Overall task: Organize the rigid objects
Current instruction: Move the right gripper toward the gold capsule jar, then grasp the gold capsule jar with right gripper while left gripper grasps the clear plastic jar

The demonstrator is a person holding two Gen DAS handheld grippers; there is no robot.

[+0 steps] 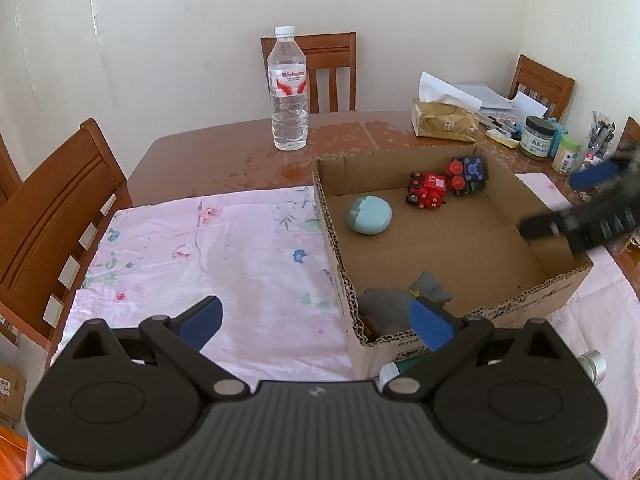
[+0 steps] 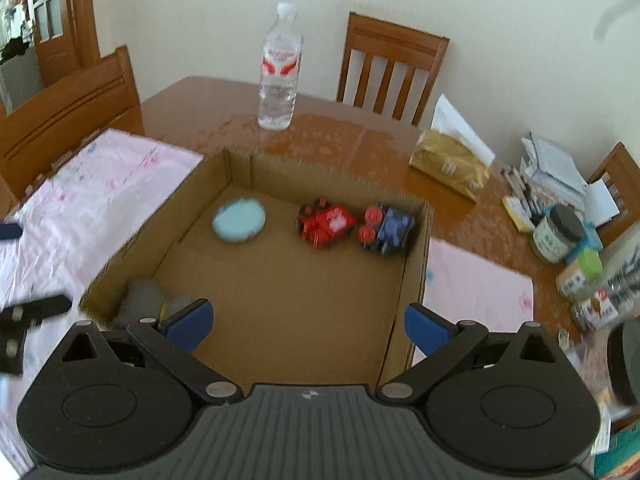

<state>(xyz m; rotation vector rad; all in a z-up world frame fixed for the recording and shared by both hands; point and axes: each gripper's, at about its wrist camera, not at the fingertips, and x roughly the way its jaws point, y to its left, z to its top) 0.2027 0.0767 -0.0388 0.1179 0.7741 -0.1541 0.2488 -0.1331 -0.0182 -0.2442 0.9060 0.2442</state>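
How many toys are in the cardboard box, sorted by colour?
Red toy train car: 1
Blue toy train car with red wheels: 1
Light blue round case: 1
Grey soft toy: 1
Total: 4

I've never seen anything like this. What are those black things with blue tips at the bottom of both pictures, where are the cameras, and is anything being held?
There is no robot here: a person holds a two-finger grabber in each hand, and each carries a wide-angle camera looking forward along its fingers. One picture comes from the left gripper, the other from the right gripper. The blue tips are the finger pads.

Both look down at an open brown cardboard box on a wooden table partly covered by a pink flowered cloth. Inside the box lie a round pale-blue case, a red toy train engine, a blue toy train car with red wheels and, in the near corner, a grey soft-looking item that I cannot identify. A clear plastic water bottle stands behind the box.

Both grabbers are open and hold nothing.
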